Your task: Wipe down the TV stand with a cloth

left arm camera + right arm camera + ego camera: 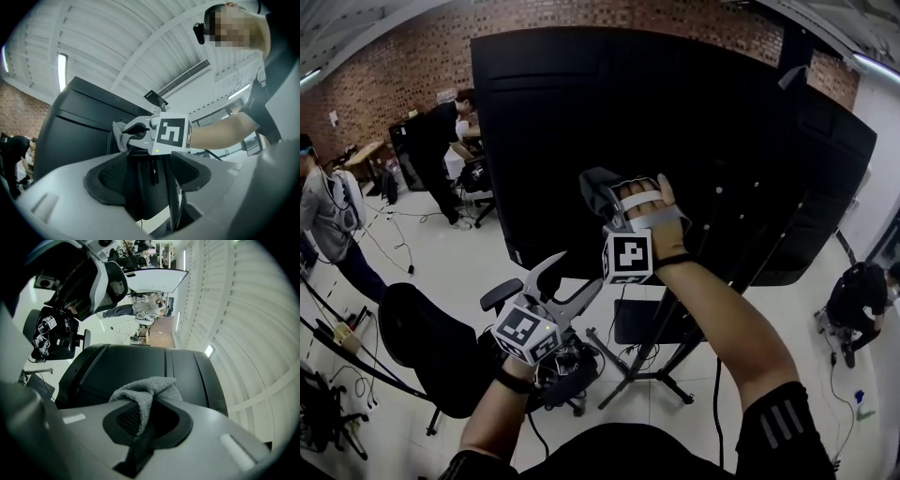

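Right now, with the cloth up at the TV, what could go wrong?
1. The right gripper pinches only a fold of the cloth; a hard drag might pull it loose.
2. The TV rides high on a thin-legged stand; pushing hard could rock it.
3. Cables trail by the stand's feet; a low sweep with the open left gripper may snag them.
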Motion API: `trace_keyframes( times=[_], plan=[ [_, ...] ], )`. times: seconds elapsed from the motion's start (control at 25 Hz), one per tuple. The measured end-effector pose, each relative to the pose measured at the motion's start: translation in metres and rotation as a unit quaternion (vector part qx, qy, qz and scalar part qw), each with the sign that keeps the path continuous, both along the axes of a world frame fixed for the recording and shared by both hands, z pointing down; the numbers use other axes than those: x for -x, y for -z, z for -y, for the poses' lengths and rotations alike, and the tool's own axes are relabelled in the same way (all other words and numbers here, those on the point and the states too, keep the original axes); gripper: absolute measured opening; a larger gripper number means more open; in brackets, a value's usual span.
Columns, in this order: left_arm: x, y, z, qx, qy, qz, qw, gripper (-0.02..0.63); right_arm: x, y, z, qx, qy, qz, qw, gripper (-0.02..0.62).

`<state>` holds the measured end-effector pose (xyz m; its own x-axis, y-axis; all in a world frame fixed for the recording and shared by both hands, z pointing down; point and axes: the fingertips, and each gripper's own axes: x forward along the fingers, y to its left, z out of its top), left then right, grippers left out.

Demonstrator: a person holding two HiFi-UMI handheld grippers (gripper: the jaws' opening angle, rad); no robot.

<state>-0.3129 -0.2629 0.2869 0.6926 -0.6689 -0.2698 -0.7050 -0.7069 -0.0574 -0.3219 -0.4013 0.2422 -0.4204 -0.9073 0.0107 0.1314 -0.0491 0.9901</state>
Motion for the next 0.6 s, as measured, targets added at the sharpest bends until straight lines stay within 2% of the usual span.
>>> trace_keyframes(
  times=[0.2,0.32,0.4,0.48,0.6],
  plan=[
    [0.012,-0.004,-0.001,-0.003,0.021,0.001,0.9998,0.323,0.009,-0.004,-0.003,0.021,0.017,0.013,1.000,0.032],
    [0.014,0.000,-0.006,-0.005,0.024,0.000,0.9997,0.323,0.007,0.002,-0.018,0.062,0.041,0.071,0.995,0.034],
    [0.012,0.006,-0.010,-0.006,0.026,0.001,0.9997,0.322,0.004,0.009,-0.032,0.110,0.072,0.135,0.982,0.033],
    [0.004,0.009,-0.013,-0.008,0.023,0.003,0.9997,0.323,-0.007,0.018,-0.048,0.157,0.104,0.202,0.961,0.032],
    [-0.019,0.014,-0.016,-0.012,0.009,0.005,0.9999,0.324,-0.039,0.037,-0.071,0.187,0.126,0.267,0.937,0.032]
  ],
)
